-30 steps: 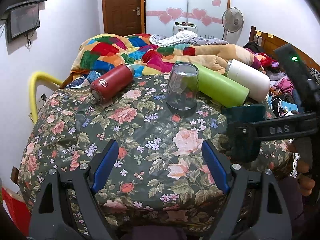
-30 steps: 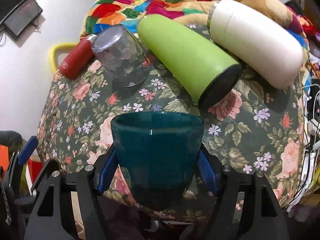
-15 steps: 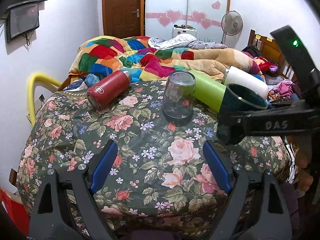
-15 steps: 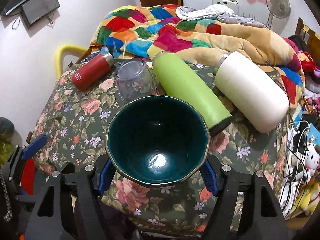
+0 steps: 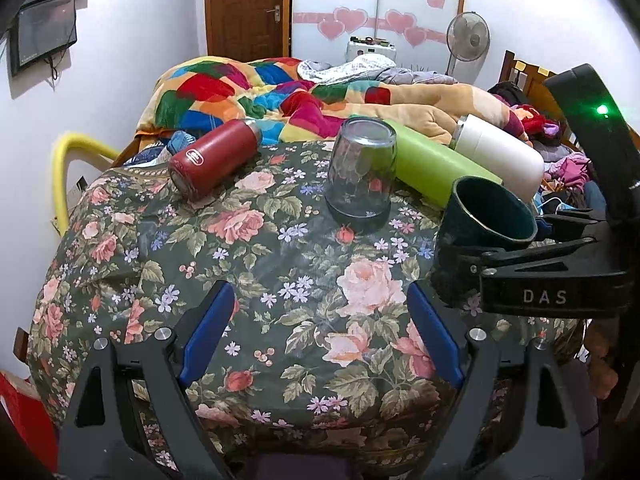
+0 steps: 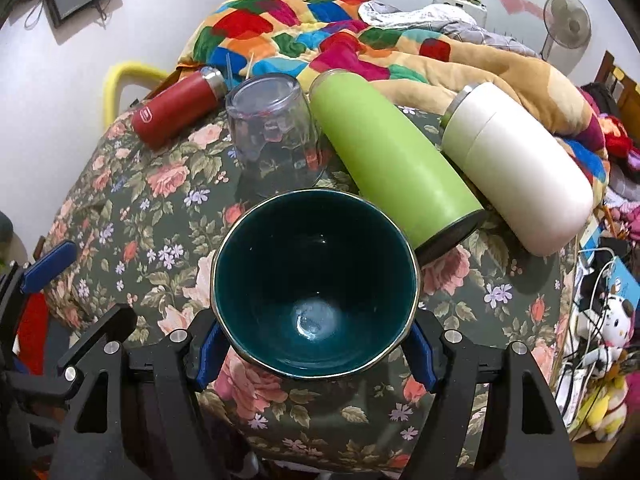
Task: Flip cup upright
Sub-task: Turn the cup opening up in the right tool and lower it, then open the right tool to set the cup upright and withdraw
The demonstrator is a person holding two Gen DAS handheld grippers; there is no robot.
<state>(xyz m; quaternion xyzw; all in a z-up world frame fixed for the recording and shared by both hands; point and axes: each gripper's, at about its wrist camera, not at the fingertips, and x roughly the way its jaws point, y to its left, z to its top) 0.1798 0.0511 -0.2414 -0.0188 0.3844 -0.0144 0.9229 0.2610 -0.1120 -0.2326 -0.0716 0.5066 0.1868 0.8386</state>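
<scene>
My right gripper (image 6: 314, 350) is shut on a dark teal cup (image 6: 316, 288), mouth up, tilted a little toward the camera, held over the floral table's near right part. In the left wrist view the cup (image 5: 492, 216) sits at the right in that gripper (image 5: 460, 276). My left gripper (image 5: 318, 340) is open and empty, low over the table's front edge. A clear glass tumbler (image 5: 362, 172) stands upside down mid-table; it also shows in the right wrist view (image 6: 274, 140).
A floral cloth covers the table (image 5: 248, 240). A red flask (image 5: 214, 158), a green bottle (image 5: 436, 168) and a white flask (image 5: 500, 156) lie on their sides at the back. A bed with a patchwork quilt (image 5: 280, 92) is behind. Cables and toys (image 6: 604, 320) lie to the right.
The right gripper has turned the teal cup from side-on to mouth up and raised it. The left gripper has pulled back slightly and stays open.
</scene>
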